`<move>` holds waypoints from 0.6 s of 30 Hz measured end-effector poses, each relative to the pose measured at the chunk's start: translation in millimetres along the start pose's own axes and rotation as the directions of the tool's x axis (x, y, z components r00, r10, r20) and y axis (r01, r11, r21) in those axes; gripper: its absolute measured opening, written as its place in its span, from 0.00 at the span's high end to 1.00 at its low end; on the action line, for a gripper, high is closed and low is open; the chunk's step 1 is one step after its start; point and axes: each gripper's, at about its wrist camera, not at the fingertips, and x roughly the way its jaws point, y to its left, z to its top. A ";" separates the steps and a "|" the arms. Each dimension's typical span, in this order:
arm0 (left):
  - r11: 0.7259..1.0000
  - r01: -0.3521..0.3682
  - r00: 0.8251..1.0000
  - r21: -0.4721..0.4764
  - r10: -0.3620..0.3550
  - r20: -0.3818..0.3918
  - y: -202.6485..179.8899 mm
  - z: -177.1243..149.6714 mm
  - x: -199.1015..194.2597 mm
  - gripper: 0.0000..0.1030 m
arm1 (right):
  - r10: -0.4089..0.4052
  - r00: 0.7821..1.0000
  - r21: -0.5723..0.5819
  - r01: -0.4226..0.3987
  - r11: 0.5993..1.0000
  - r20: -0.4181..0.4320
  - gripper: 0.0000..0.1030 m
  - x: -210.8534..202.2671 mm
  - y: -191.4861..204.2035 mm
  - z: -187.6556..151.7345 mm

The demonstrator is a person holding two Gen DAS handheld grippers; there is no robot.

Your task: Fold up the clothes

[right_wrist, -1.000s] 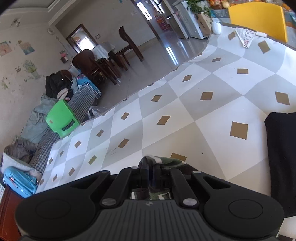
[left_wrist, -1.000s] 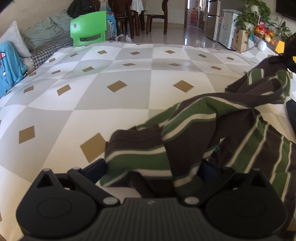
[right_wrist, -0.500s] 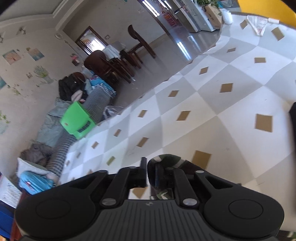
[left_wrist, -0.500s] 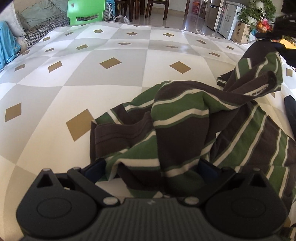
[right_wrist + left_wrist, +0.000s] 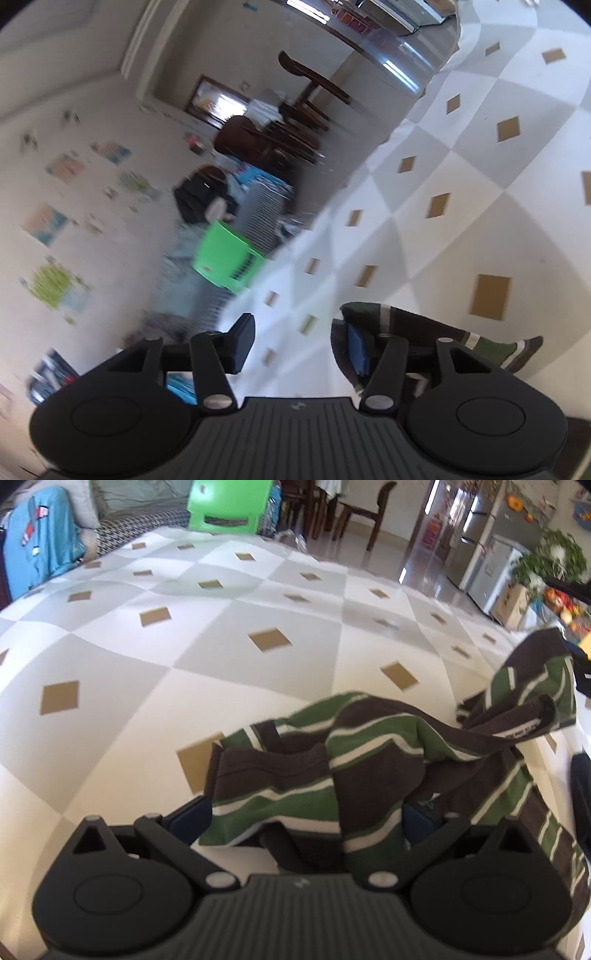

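A diamond-patterned tablecloth (image 5: 229,686) carries the crumpled brown, green and white striped shirt (image 5: 369,760) near its front edge. Left gripper (image 5: 301,821) stands wide, shirt folds bunched between its fingers. Right gripper (image 5: 301,341) has just been opening; cloth drapes its right finger (image 5: 356,349) only.

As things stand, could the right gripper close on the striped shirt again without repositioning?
Probably not cleanly. The right gripper has just been opening, and nothing lies between its pads; the striped shirt drapes around the right-hand finger only. It would likely need to shift toward the cloth first.
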 end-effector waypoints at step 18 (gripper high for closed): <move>0.995 -0.074 0.997 -0.064 0.076 0.024 19.9 9.6 -5.5 0.00 | -0.364 0.929 -0.242 0.340 0.909 -0.063 0.47 13.6 3.1 -6.4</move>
